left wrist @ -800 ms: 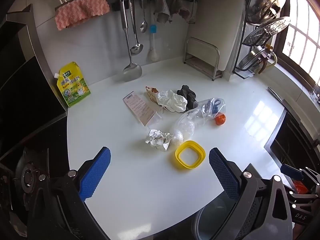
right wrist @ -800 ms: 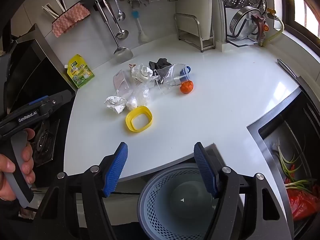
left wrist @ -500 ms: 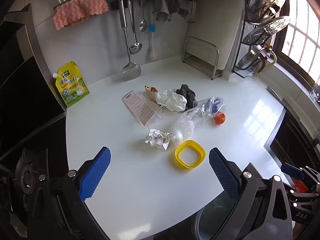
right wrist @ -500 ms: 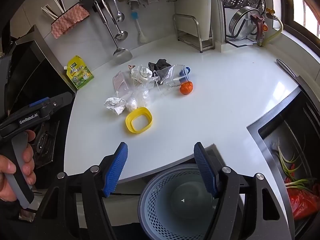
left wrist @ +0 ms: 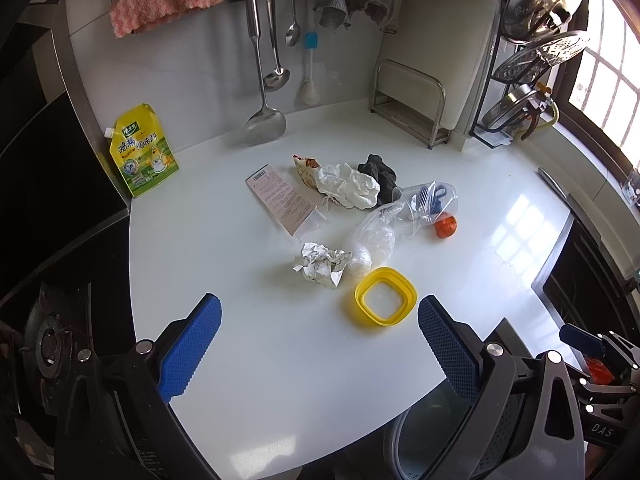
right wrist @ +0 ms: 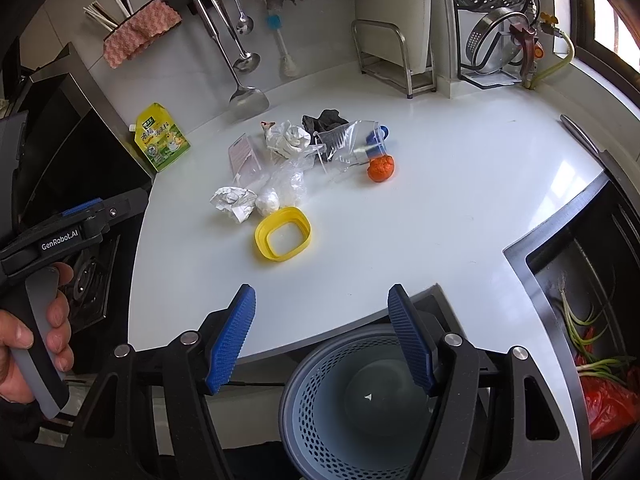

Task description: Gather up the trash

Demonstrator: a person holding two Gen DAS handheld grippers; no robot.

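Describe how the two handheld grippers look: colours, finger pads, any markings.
Both grippers are black frames with silver pivot bolts and blue pads. The left gripper has pads with a fine diamond grid, and "DAS" is printed low on its right side. The right gripper has ribbed pads. In the right wrist view, the left one's body reads "GenRobot.AI", and a hand is on its grey grip.

Left black-framed tongs [left wrist: 318, 330] and right black-framed tongs [right wrist: 322, 334]: blue ribbed pads, silver pivot screws; white "GenRobot.AI" lettering on left unit, grey handle.
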